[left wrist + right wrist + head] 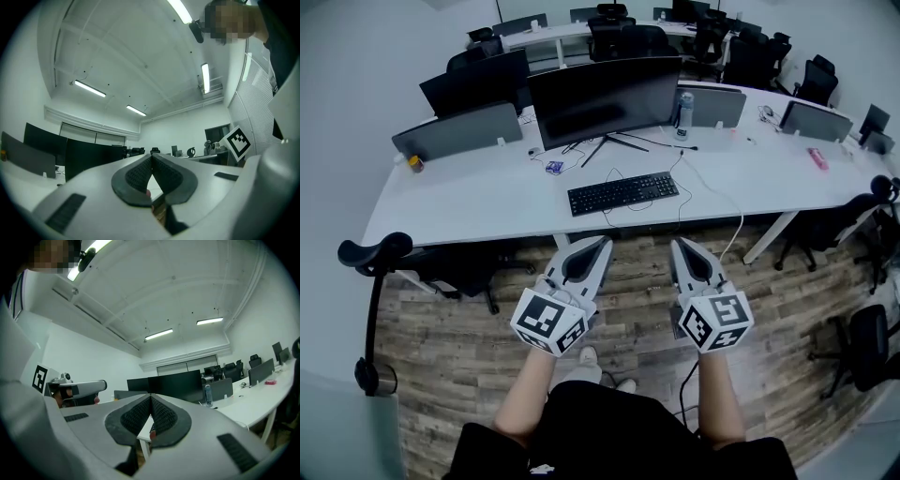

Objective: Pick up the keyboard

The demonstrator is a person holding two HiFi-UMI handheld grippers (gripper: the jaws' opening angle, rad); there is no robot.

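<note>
Squarely before the wide, dark monitor [605, 98], the flat black keyboard [623, 193] lies on the long white counter [478, 197], smooth and matte. A slim bottle [684, 112] stands at the monitor's right end. Black office chairs [614, 37] stand behind the monitor. Nearer than the monitor, off the counter and over the wood-plank floor [459, 328], the left claw [601, 243] and right claw [677, 246] hang clenched, ribbed dark pads [135, 176] pressed together on nothing.
</note>
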